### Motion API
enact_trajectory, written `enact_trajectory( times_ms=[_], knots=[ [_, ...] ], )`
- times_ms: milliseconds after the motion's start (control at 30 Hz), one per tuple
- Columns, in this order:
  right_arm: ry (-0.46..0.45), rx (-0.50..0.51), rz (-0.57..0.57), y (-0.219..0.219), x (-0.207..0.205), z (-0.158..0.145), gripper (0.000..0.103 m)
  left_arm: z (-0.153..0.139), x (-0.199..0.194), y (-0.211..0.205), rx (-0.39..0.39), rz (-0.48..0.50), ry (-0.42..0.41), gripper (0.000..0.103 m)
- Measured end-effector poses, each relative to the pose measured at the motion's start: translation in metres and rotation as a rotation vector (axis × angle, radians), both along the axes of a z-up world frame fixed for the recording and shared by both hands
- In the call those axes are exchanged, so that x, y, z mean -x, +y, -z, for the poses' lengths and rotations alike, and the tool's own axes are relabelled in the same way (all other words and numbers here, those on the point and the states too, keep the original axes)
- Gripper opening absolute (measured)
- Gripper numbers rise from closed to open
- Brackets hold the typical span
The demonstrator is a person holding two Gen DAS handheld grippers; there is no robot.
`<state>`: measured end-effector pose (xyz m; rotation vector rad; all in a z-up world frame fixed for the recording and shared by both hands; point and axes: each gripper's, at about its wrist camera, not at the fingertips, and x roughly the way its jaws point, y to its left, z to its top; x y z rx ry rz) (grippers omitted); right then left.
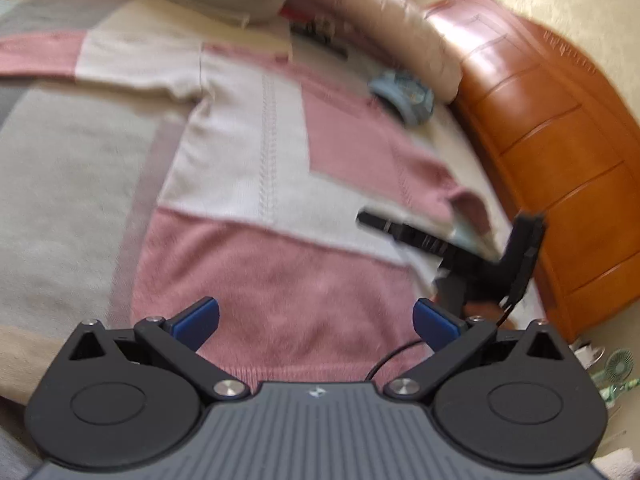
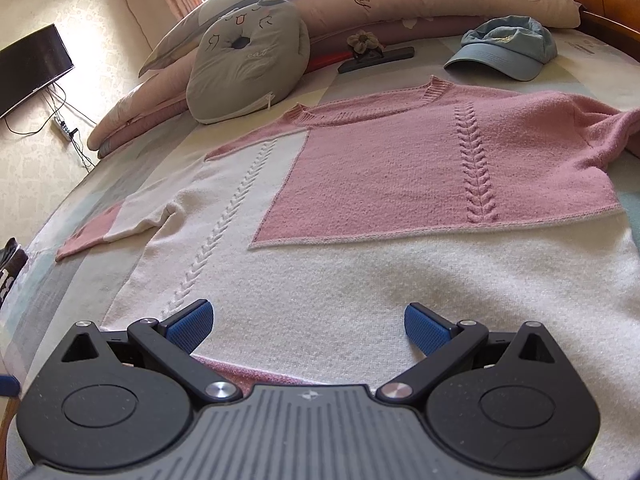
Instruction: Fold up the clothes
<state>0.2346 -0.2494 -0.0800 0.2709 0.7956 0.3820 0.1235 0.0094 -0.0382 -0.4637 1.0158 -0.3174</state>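
Bedroom scene, with a pale patchwork bedspread [image 2: 52, 216] under everything. Spread flat across it is the pink-and-white sweater [image 2: 360, 184], collar toward the pillows, 1 sleeve stretched out to the side. Left gripper [image 1: 316, 322] hovers over the pink hem, its blue pads wide apart with nothing between them. Right gripper [image 2: 306, 326] sits low over the white band, jaws spread too, gripping nothing. Beyond the collar: a grey cat cushion [image 2: 248, 64] and a blue cap [image 2: 508, 50]. The left view is blurred.
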Motion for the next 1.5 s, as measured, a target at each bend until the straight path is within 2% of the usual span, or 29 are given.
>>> enact_trajectory(
  times_ms=[167,233,400,600,767,800,933,967,1000,1233,1300,1367,1433,1500],
  knots=[
    [0.003,-0.008,0.004,-0.002,0.000,0.000,0.103,0.041,0.004,-0.006,-0.069,0.026,0.108,0.102],
    [0.004,-0.011,0.007,-0.003,0.000,-0.001,0.103,0.041,0.009,-0.001,-0.083,0.029,0.114,0.102],
    [0.004,-0.005,0.009,-0.002,0.000,-0.001,0.103,0.032,0.012,0.010,-0.206,-0.003,0.147,0.102],
    [-0.017,0.038,-0.009,0.002,0.003,0.003,0.103,0.007,-0.031,-0.005,-0.303,0.051,-0.046,0.102],
    [-0.030,0.085,-0.036,0.006,0.007,0.005,0.103,0.017,-0.094,-0.031,-0.472,-0.010,-0.187,0.102],
    [-0.034,0.097,-0.041,0.007,0.007,0.006,0.103,0.023,-0.104,-0.034,-0.484,-0.008,-0.195,0.102],
    [-0.093,0.278,-0.098,0.030,0.016,0.013,0.103,0.054,-0.126,-0.043,-0.483,0.051,-0.190,0.102],
    [-0.111,0.341,-0.114,0.038,0.019,0.016,0.103,0.058,-0.122,-0.046,-0.507,0.069,-0.227,0.102],
    [-0.126,0.359,-0.111,0.041,0.022,0.016,0.103,0.060,-0.116,-0.048,-0.535,0.093,-0.277,0.102],
    [-0.137,0.343,-0.104,0.038,0.024,0.017,0.103,0.055,-0.110,-0.039,-0.485,0.122,-0.354,0.102],
    [-0.125,0.341,-0.095,0.033,0.030,0.014,0.103,0.049,-0.113,-0.039,-0.444,0.137,-0.366,0.102],
    [-0.129,0.309,-0.038,0.021,0.052,0.004,0.103,0.047,-0.115,-0.037,-0.372,0.173,-0.370,0.102],
    [-0.135,0.276,0.020,0.008,0.075,-0.005,0.103,0.051,-0.110,-0.040,-0.378,0.208,-0.384,0.102],
    [-0.095,0.299,0.093,-0.001,0.090,-0.005,0.103,0.056,-0.104,-0.045,-0.401,0.242,-0.401,0.102]
  ],
)
